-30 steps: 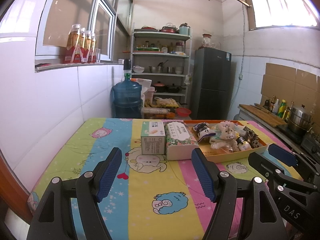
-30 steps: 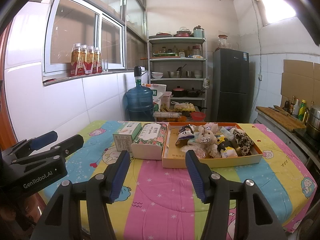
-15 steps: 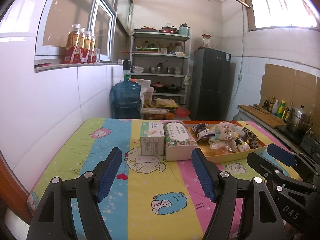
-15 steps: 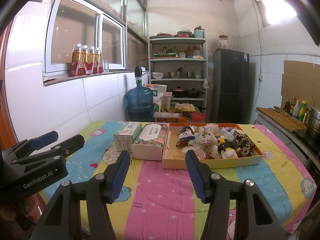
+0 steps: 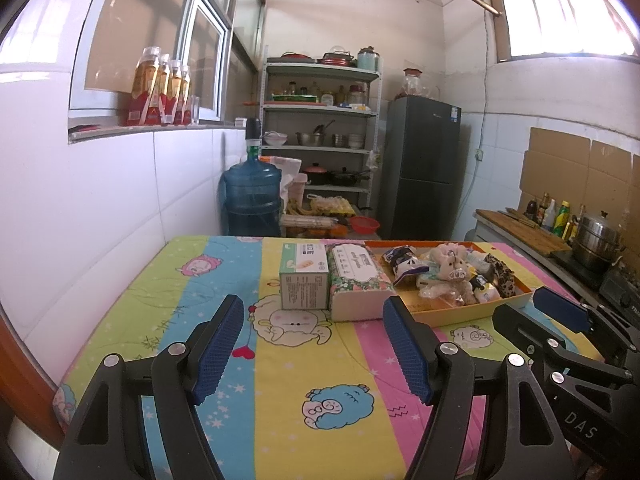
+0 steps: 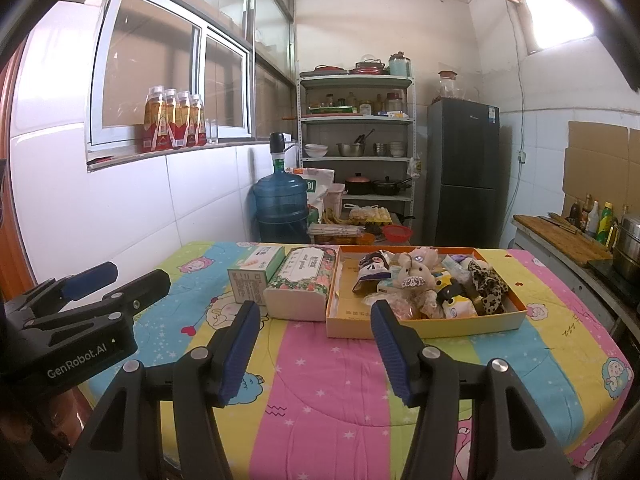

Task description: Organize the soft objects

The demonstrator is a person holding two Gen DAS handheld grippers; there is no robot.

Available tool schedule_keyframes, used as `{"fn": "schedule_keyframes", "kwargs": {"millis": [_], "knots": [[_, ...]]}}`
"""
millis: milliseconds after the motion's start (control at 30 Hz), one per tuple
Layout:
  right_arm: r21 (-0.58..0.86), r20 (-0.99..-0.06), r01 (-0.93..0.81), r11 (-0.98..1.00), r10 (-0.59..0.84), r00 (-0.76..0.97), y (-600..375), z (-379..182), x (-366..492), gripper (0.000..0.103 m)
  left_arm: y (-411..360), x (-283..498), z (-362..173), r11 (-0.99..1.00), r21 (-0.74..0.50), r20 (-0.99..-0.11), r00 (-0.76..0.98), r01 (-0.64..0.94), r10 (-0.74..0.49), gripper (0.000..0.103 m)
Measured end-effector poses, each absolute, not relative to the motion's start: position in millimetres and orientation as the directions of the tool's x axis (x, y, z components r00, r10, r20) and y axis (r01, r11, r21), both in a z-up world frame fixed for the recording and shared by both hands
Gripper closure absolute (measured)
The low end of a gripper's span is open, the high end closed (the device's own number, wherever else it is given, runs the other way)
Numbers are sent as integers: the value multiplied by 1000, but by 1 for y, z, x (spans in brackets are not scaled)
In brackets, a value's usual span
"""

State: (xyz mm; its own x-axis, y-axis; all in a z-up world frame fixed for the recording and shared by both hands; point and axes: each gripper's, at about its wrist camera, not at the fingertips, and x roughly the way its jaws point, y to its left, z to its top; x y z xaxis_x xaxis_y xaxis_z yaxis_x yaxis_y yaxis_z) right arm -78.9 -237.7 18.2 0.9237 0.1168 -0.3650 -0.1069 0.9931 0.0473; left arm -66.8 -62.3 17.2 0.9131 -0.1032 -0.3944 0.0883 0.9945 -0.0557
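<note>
Both empty: left gripper (image 5: 312,346) spread wide, right gripper (image 6: 314,348) half spread. Soft toys (image 6: 428,284) upper right of centre, nearer the right one.

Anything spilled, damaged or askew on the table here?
Nothing stands out. The soft toys are heaped loosely in the orange tray, all inside its walls, and the two tissue packs sit side by side left of it, upright and intact.
</note>
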Motion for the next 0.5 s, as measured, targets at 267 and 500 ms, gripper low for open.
{"fn": "schedule_keyframes", "kwargs": {"millis": [267, 500], "knots": [[48, -365, -108, 993, 118, 923, -238, 18, -79, 46, -62, -67, 17, 995, -57, -395, 913, 88, -103, 29], [48, -366, -107, 993, 117, 923, -236, 18, -80, 46, -62, -67, 17, 994, -57, -395, 913, 88, -103, 29]]}}
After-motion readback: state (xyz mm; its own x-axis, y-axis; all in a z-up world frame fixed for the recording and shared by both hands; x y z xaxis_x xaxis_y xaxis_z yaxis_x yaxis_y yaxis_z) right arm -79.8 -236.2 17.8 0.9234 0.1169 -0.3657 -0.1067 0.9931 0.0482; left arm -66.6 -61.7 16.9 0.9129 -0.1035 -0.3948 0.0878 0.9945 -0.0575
